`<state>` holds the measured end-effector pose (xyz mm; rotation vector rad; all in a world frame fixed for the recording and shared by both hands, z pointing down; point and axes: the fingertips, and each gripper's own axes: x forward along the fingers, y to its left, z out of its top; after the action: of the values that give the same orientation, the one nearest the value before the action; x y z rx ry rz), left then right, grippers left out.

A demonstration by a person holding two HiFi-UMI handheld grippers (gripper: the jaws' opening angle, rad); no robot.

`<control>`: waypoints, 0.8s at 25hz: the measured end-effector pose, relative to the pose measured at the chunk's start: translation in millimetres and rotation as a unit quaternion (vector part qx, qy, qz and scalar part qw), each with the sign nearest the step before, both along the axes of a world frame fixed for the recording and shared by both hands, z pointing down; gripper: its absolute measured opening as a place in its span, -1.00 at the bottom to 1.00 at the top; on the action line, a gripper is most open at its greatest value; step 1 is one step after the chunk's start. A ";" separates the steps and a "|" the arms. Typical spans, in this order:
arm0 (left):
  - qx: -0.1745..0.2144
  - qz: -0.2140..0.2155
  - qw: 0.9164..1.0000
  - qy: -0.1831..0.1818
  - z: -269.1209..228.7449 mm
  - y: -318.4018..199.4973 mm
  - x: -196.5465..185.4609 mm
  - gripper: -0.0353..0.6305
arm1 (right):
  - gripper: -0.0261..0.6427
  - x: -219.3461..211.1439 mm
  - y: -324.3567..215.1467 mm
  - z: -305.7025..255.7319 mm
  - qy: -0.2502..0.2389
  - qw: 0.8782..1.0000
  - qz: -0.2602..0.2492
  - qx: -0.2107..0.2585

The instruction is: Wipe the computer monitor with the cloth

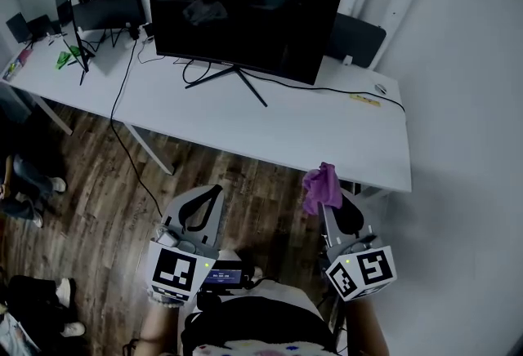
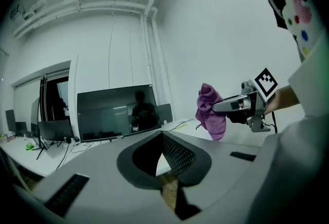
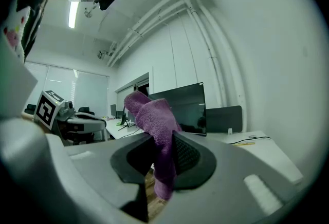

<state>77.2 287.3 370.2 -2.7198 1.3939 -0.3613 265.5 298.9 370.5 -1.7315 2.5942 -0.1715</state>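
1. The long white desk (image 1: 245, 130) stood on a wood-plank floor (image 1: 106, 183); its top was flat, smooth and matt, with black cables trailing across it.
2. The computer monitor (image 1: 241, 20) sat toward the back of that desk on a thin splayed black stand. Its wide panel was slightly curved, dark and glossy enough to mirror the room. It was well apart from both tools, so no wiping had begun.
3. The left gripper (image 2: 163, 135), grey moulded plastic with dark ribbed pads, had its tips drawn together on nothing and pointed toward the desk.
4. The right gripper (image 3: 162, 138), of the same make, was clamped on the cloth, which filled the slot between its pads.
5. The cloth (image 1: 323, 187) was purple, with a fuzzy, towel-like nap. It was bunched into a soft lump that stood above the right jaws, and a tail hung below them, in the air near the desk's front edge. It looked light, limp and easy to crush. I judged that it would fold under pressure rather than push back. A grip across the bunched middle, as here, seemed sound, provided enough loose pile stood ahead of the tips to cushion the glossy screen.
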 end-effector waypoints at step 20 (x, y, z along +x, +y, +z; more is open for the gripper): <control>0.020 0.024 0.999 0.005 -14.4 -123.8 -17.5 -0.88 | -0.69 3.2 -101.6 -13.2 0.011 0.998 0.058 0.014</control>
<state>59.7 163.6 355.8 -2.7226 1.3200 -0.3131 268.8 197.3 357.3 -1.8769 2.4894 -0.1153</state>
